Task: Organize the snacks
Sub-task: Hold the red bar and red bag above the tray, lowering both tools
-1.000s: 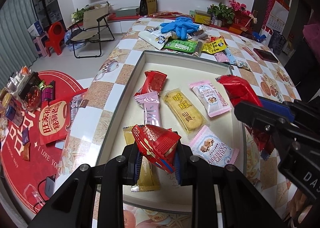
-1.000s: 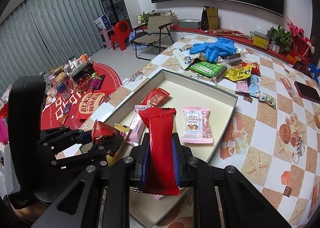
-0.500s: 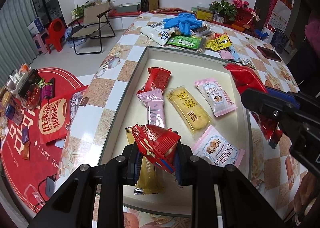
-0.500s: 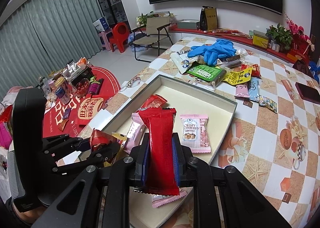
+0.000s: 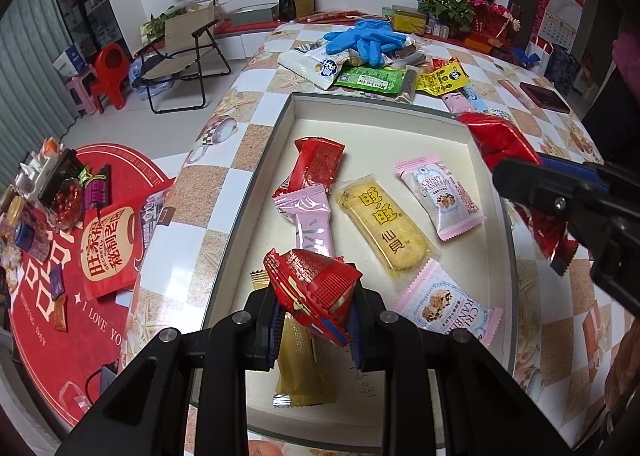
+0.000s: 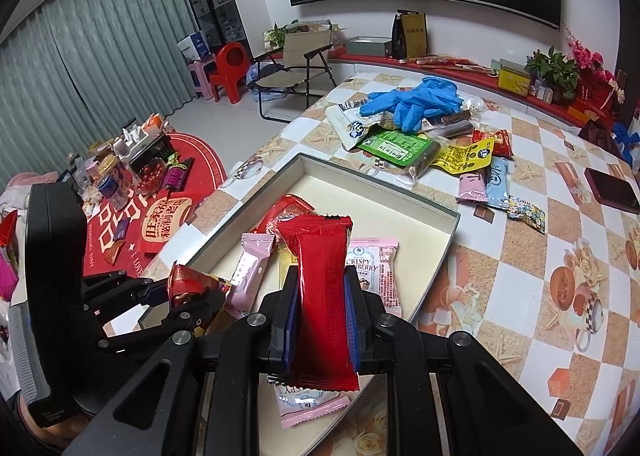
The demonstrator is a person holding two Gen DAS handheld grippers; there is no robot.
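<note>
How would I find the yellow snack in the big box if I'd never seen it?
Look inside the shallow cream tray on the checkered table. The long yellow rice-cracker packet lies flat near its middle, between a pale pink wrapper and a pink cranberry packet. Only it is bright yellow with big red characters.

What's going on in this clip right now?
A person is sorting snacks into a shallow tray with two handheld grippers. The left gripper has its jaws shut on a crumpled red packet, the right gripper on a long red packet; both hang over the tray's near end. Several packets already lie inside; more sit piled beyond it.
</note>
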